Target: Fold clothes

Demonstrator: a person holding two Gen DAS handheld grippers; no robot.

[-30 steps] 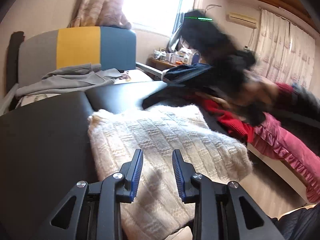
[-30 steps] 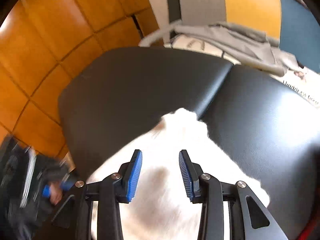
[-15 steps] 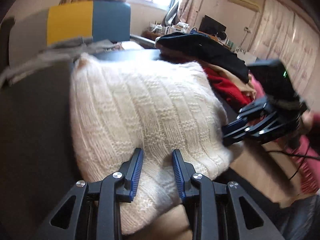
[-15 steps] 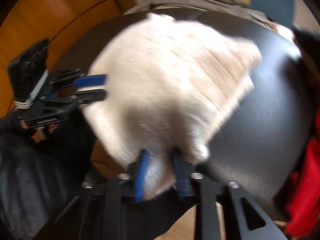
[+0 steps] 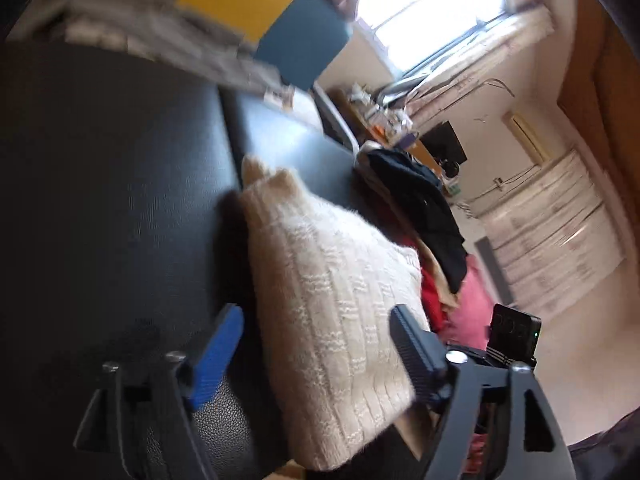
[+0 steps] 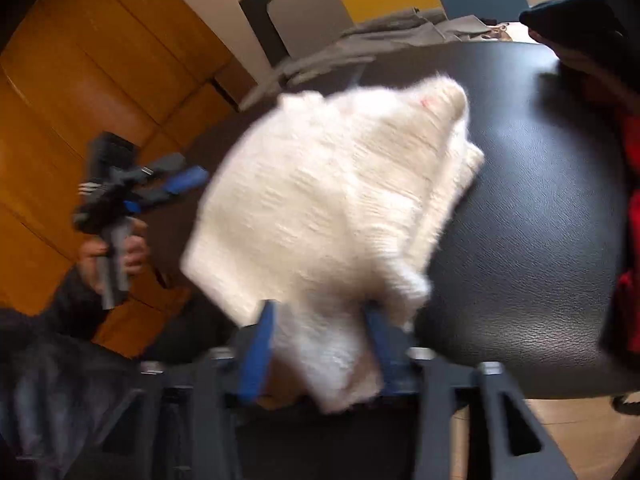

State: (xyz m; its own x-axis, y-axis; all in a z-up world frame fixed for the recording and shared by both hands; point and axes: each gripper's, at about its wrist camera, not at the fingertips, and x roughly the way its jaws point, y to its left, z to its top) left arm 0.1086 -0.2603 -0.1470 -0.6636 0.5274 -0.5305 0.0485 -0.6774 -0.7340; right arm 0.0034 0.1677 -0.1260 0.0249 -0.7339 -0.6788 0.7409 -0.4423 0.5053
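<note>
1. Black padded worktop: two leather-look panels with a seam between them. Carries everything below.
2. Unfolded pile of dark, red and pink garments: sits at the worktop's right edge in the left wrist view. Looks like the queue of work left.
3. Grey garment: lies along the far edge, below the yellow and blue backrest.
4. Cream knit sweater: folded into a thick multi-layer packet at the near edge, one corner hanging over it.
5. Left gripper: jaws opening, now spread wide. The sweater's near end lies between them, pads clear of the knit, so no grip.
6. Right gripper: jaws opening too. The overhanging corner sits between the blue pads; picture is blurred, but the pads look slack on it, not pinching.
7. Step, my read: release after the last fold of the sweater. It looks done, though the near corner is untidy.
8. Next move calls for: back both grippers off without snagging the knit, then either nudge the packet fully onto the worktop or take a fresh garment from the pile.
</note>
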